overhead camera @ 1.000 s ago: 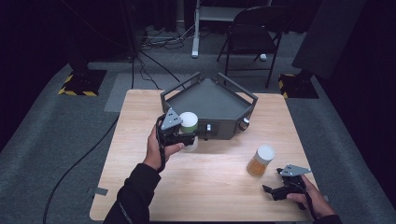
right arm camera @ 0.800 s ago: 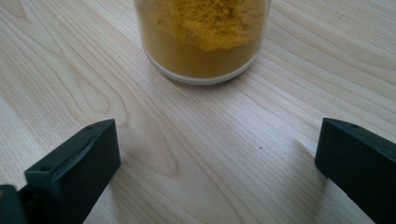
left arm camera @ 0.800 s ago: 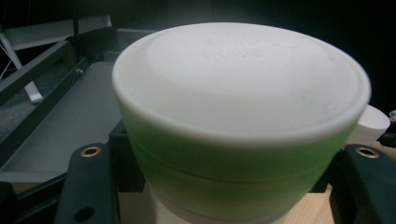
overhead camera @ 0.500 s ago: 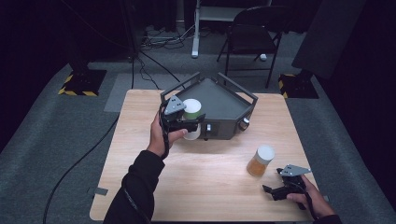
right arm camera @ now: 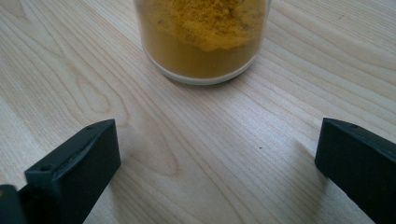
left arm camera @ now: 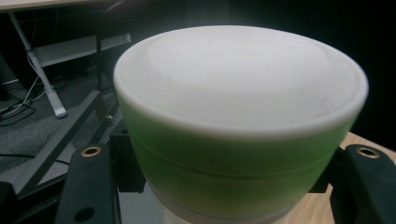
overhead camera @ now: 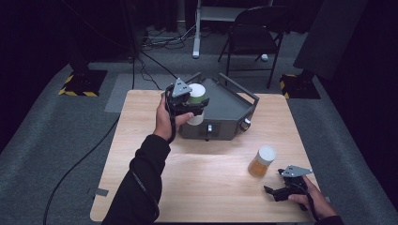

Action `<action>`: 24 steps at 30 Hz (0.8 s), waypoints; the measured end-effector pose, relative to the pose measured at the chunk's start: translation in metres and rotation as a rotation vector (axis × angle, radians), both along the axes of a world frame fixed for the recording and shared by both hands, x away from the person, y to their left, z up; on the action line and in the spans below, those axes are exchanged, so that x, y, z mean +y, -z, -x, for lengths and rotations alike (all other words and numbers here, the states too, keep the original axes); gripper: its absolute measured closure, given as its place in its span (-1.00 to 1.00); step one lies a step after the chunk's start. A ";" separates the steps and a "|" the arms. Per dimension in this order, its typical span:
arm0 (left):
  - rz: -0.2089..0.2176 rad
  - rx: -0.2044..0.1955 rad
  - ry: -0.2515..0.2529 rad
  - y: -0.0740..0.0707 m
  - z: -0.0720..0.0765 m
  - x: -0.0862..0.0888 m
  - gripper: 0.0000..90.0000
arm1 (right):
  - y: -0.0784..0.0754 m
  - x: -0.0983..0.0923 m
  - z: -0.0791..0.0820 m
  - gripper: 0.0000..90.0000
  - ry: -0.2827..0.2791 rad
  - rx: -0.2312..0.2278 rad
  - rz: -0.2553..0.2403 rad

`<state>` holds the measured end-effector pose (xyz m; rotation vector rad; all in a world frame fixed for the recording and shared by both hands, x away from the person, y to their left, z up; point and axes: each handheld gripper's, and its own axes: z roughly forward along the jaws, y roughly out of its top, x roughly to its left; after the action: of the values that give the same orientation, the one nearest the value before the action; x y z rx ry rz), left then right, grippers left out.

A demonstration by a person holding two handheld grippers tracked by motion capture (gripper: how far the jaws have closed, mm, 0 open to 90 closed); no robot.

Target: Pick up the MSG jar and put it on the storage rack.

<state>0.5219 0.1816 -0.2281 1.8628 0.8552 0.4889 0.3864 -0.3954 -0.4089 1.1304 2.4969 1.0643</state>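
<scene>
Green jar (overhead camera: pixel 196 101) clamped in left tool (overhead camera: pixel 187 101), raised over grey bin (overhead camera: pixel 230 110) edge, not yet in. Orange jar (overhead camera: pixel 261 161) near bin, untouched; right tool (overhead camera: pixel 277 191) open.

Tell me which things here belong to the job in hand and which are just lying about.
In the job:
- green jar with white lid, held in the left gripper
- dark grey tray
- jar of orange powder, before the right gripper

Lying about:
- folding chair
- floor cables

The high view looks down on the whole table (overhead camera: pixel 206 187); both gripper views sit close (one low over its wood (right arm camera: pixel 196 140)).
</scene>
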 end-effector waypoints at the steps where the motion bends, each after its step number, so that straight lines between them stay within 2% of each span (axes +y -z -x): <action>1: 0.001 -0.002 -0.004 0.000 -0.001 -0.001 -0.23 | 0.000 0.000 0.000 -1.00 0.000 0.000 0.000; 5: -0.012 -0.006 -0.020 -0.002 -0.009 -0.005 -0.23 | 0.000 0.000 0.000 -1.00 0.000 0.000 0.001; 11: -0.052 -0.002 -0.046 -0.004 -0.022 -0.015 -0.23 | 0.000 0.000 0.000 -1.00 0.000 0.000 0.001; 24: -0.105 0.025 -0.077 0.009 -0.044 -0.027 -0.24 | 0.000 0.000 0.000 -1.00 0.001 0.000 0.000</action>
<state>0.5659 0.1549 -0.2367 1.9408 0.9363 0.5683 0.3864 -0.3953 -0.4089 1.1316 2.4965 1.0645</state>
